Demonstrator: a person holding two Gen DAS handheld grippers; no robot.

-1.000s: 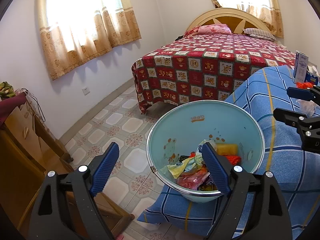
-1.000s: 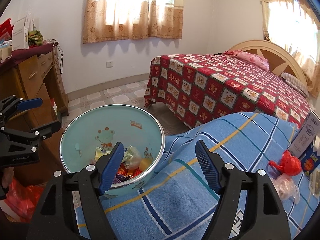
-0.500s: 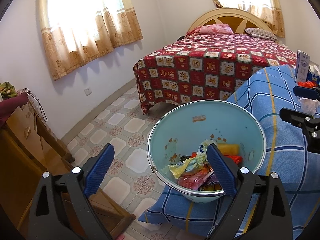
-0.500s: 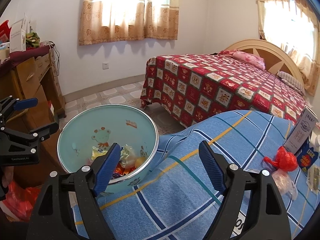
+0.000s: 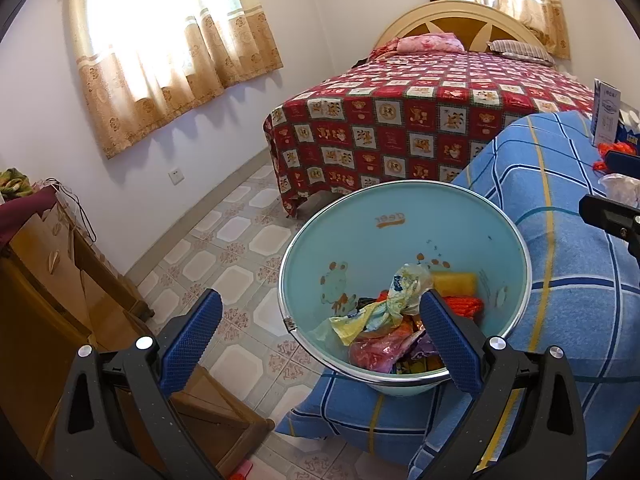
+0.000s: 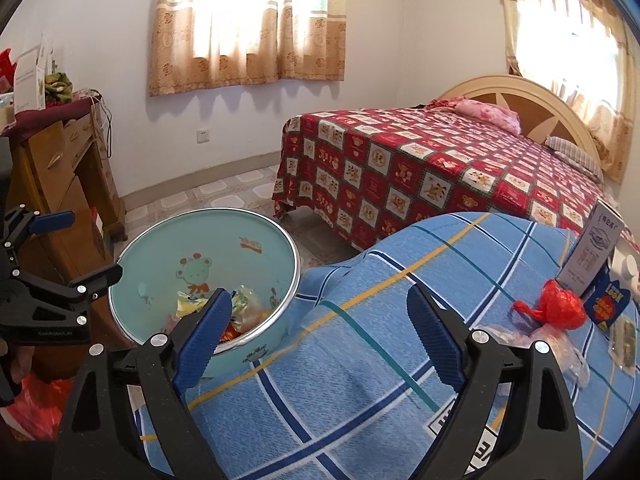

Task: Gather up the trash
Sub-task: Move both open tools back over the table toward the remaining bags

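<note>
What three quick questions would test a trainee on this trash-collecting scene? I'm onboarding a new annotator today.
1. True or false: the bin already holds trash.
2. Which lies on the blue cloth, right of the right gripper? A) red bag B) pillow C) shoe
3. Fill in: both the right gripper and the left gripper are ____ and hold nothing.

Key: 1 true; 2 A; 3 open.
</note>
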